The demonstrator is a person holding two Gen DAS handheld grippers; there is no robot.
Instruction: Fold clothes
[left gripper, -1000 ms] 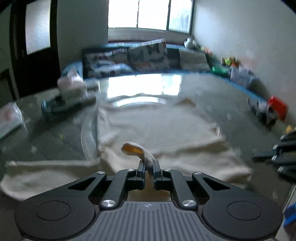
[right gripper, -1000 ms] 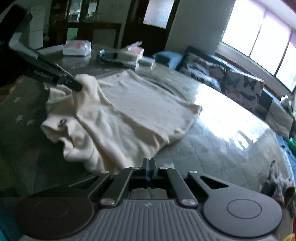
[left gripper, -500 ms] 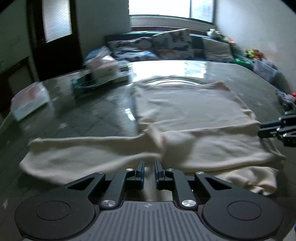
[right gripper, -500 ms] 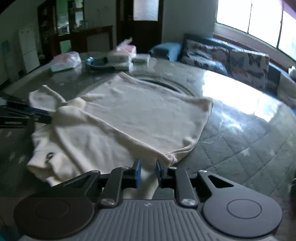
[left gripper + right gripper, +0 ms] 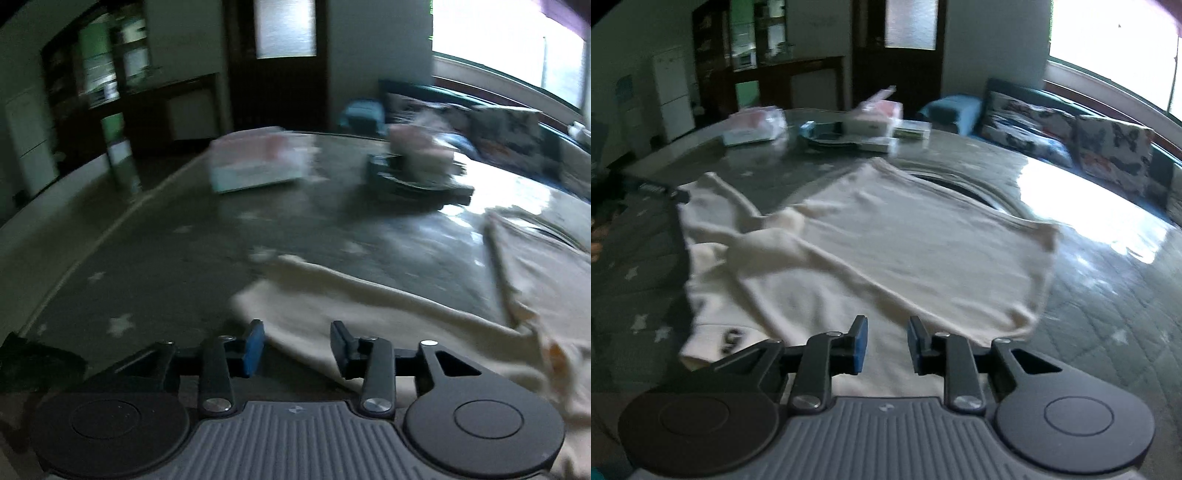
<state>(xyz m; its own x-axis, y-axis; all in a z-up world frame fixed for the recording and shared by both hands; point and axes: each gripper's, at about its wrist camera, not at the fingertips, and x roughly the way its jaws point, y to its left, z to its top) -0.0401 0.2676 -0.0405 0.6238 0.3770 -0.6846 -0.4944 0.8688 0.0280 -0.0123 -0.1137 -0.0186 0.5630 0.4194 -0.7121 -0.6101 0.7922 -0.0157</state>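
The cream sweater lies spread on the grey star-patterned tabletop, its body flat and reaching toward the far right. As I judge it, the folding is barely begun: one sleeve stretches away to the left, the collar end near me is rumpled, and I see no clean fold across the body. Both sleeves and the body are left to do.

My left gripper has its jaws opening, now standing about half apart. In the left wrist view the cuff end of the sleeve lies just beyond and partly between the tips, but neither pad presses on it, so I hold nothing there.

My right gripper is opening too, jaws a modest gap apart. They hover over the near edge of the sweater; cloth shows in the gap, yet the pads are off it as far as I can see.

At the far left of the tabletop sit a wrapped packet and a tissue box, well apart from the sweater.
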